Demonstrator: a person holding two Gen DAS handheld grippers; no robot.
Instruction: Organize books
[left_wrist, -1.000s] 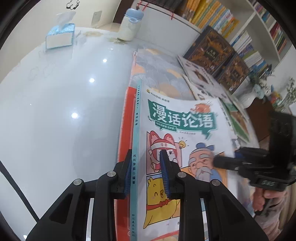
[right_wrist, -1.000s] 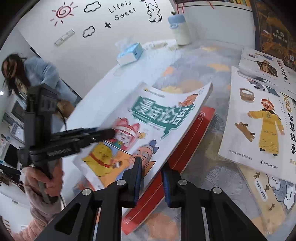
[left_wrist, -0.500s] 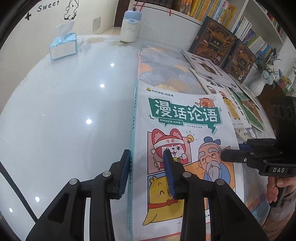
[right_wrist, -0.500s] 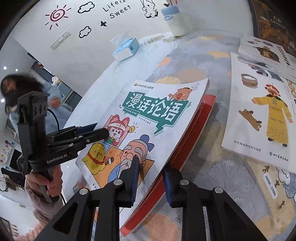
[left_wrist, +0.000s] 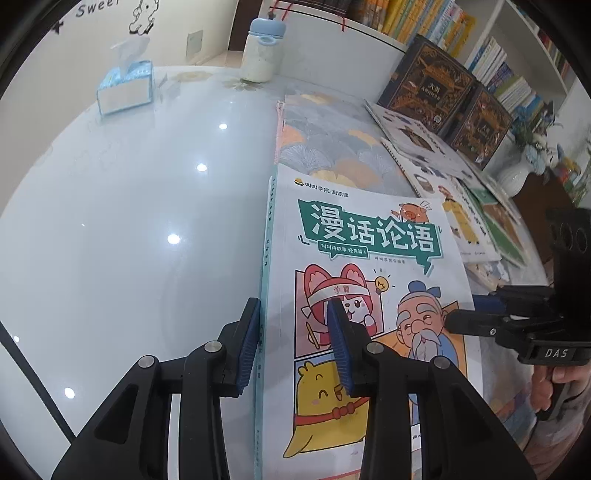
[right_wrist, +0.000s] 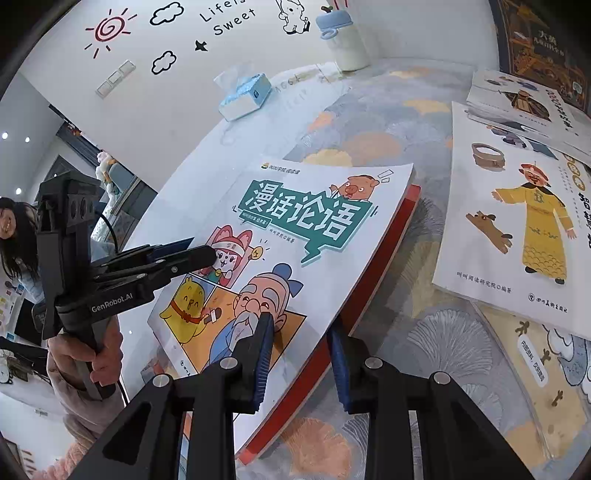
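A white cartoon book with a green title (left_wrist: 369, 240) (right_wrist: 306, 218) lies flat on a red book (right_wrist: 384, 240) on the table. My left gripper (left_wrist: 293, 312) (right_wrist: 203, 254) straddles its spine edge: one pad stands beside the spine and the other hovers over the cover, neither pressing. My right gripper (right_wrist: 300, 326) (left_wrist: 454, 317) straddles the opposite long edge. Its jaws are opening, with one pad above the cover and the other out past the red book's edge. Both grippers are open.
Several picture books (right_wrist: 517, 221) (left_wrist: 443, 206) lie spread on a patterned mat (right_wrist: 388, 122) to the right. Dark hardbacks (left_wrist: 428, 85) lean against a bookshelf. A tissue box (left_wrist: 125, 88) and a bottle (left_wrist: 262, 51) stand at the far side. A person (right_wrist: 14, 236) is at the left.
The cartoon book was held tilted above the red book by both grippers. It now lies flat, and both pairs of jaws have widened off it.
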